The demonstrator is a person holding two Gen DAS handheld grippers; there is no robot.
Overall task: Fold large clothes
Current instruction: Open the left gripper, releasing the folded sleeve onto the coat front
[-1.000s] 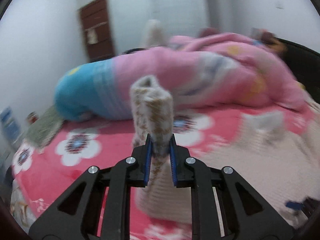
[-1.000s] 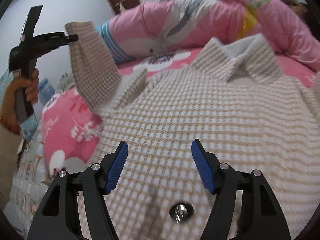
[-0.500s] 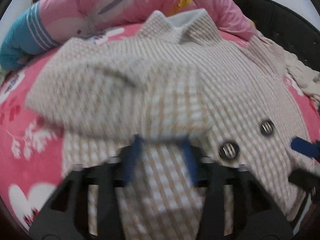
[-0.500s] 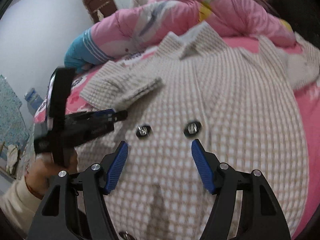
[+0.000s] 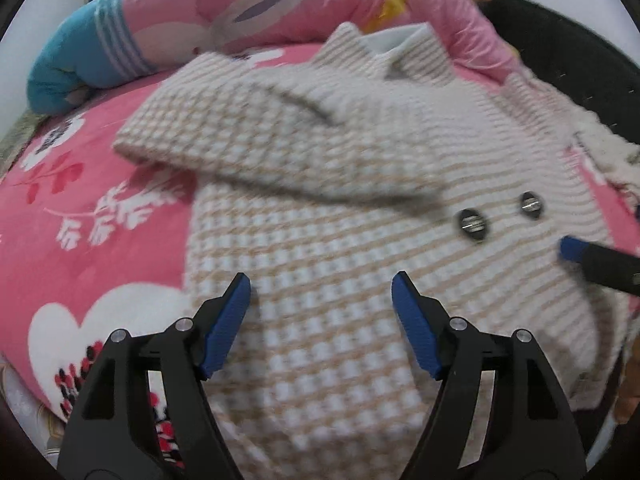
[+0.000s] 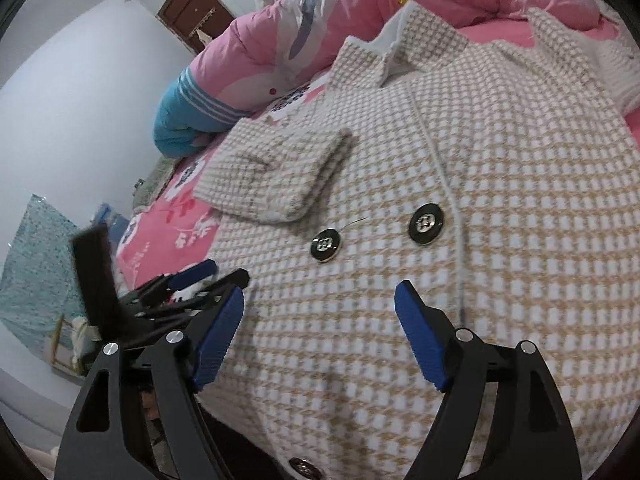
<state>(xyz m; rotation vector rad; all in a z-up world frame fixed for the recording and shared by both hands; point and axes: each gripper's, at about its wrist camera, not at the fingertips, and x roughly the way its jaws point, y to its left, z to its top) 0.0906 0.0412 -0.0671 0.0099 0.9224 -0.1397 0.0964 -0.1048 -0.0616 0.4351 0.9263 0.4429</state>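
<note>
Quilt (image 5: 224, 20) (pink) bunched just beyond coat (image 5: 320, 264) collar.

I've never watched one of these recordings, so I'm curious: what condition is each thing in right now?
Checked coat: spread flat on the bed, buttoned.
Sleeve: folded across the chest.
Left hand-held gripper: jaws opening, nothing between them.
Right hand-held gripper: jaws opening, holding nothing.
Pink quilt: bunched up behind the collar.
</note>
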